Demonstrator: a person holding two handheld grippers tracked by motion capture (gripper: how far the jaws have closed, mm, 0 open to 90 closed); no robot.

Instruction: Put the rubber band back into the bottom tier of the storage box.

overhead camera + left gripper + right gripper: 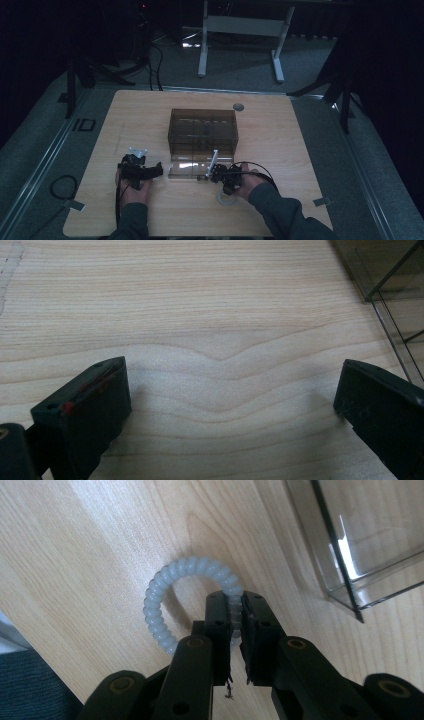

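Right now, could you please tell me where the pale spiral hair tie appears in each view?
High view: spiral hair tie low centre-right, under the right tool.
Left gripper view: not in it.
Right gripper view: centre, one side pinched between the jaws.
Shared landmark: the clear smoky box.

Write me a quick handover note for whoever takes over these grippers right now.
Right hand-held gripper: shut on the coiled hair tie, which lies on the table near its front edge.
Left hand-held gripper: open, nothing between its jaws, low over bare wood.
Smoky clear box: mid-table, its clear front section beside the right gripper.
Done: tie gripped.
Left: lift it; probably into the box.
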